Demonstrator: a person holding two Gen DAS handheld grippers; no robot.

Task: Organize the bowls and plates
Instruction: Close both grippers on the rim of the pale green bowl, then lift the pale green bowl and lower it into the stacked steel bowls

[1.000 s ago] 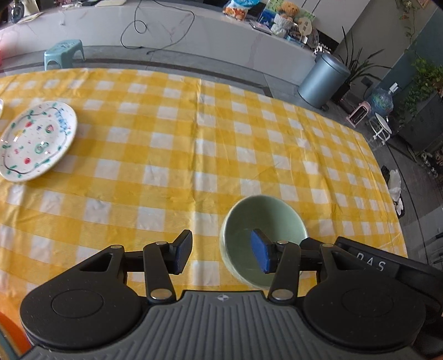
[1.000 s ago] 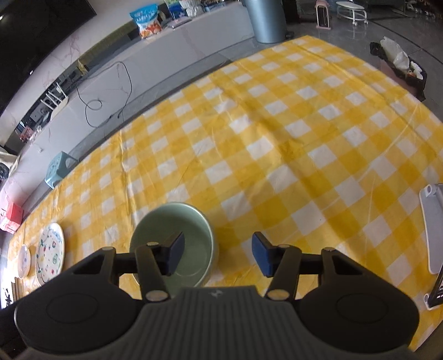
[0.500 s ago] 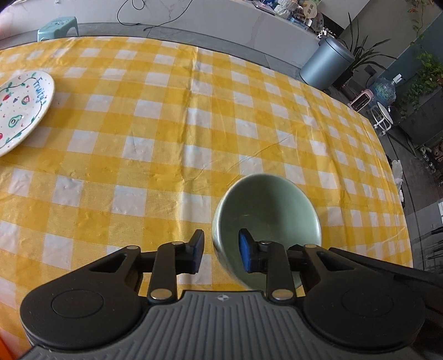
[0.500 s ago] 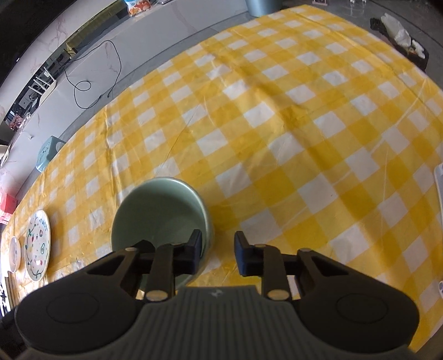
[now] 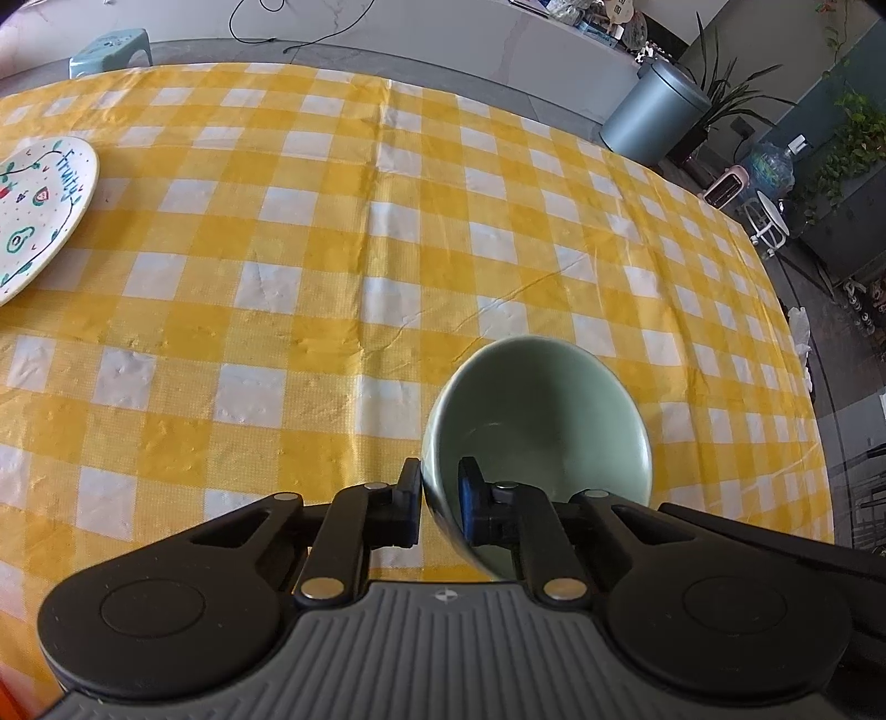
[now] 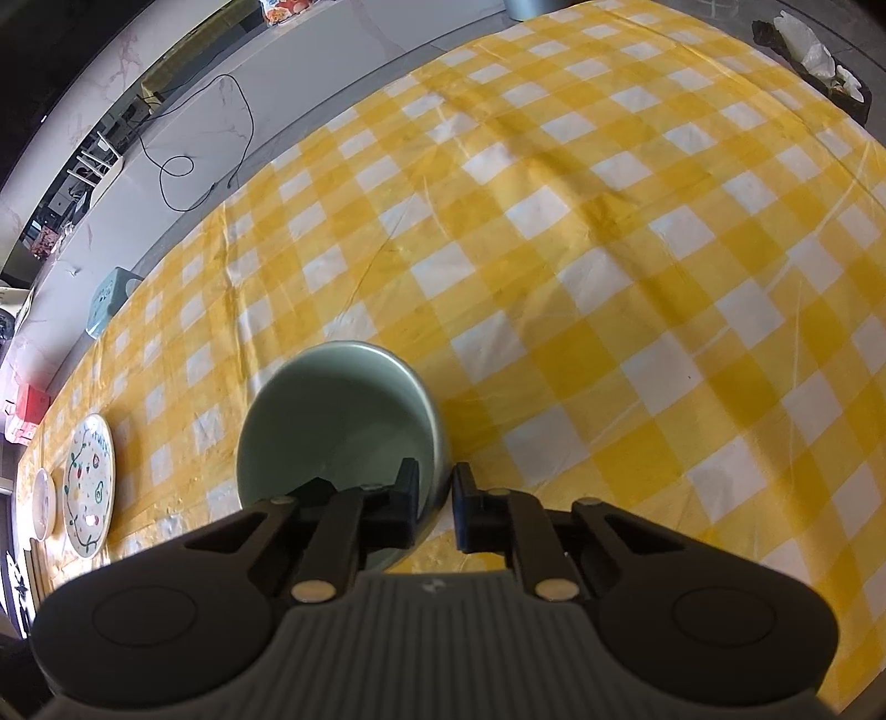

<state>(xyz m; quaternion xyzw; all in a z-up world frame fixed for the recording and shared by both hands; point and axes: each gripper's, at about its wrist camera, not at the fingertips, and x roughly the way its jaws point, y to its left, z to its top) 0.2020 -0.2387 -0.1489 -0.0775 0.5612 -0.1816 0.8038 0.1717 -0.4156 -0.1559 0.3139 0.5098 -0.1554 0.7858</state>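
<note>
A pale green bowl point(image 5: 537, 415) sits on the yellow checked tablecloth point(image 5: 332, 266). My left gripper point(image 5: 440, 495) is shut on the bowl's near left rim, one finger inside and one outside. In the right wrist view the same bowl point(image 6: 338, 410) shows, and my right gripper point(image 6: 434, 507) is shut on its near right rim. A white plate with fruit drawings point(image 5: 39, 205) lies at the far left of the table; it also shows in the right wrist view point(image 6: 88, 484), next to a smaller white dish point(image 6: 43, 501).
Beyond the table's far edge are a grey bin point(image 5: 653, 116), a light blue stool point(image 5: 111, 50), potted plants point(image 5: 853, 144) and a white counter with a loose cable point(image 6: 205, 144). A dark tray with white items point(image 6: 814, 55) lies past the right edge.
Both grippers have closed from wide open onto the green bowl's rim, left on one side and right on the other. Both moved in closer to the bowl.
</note>
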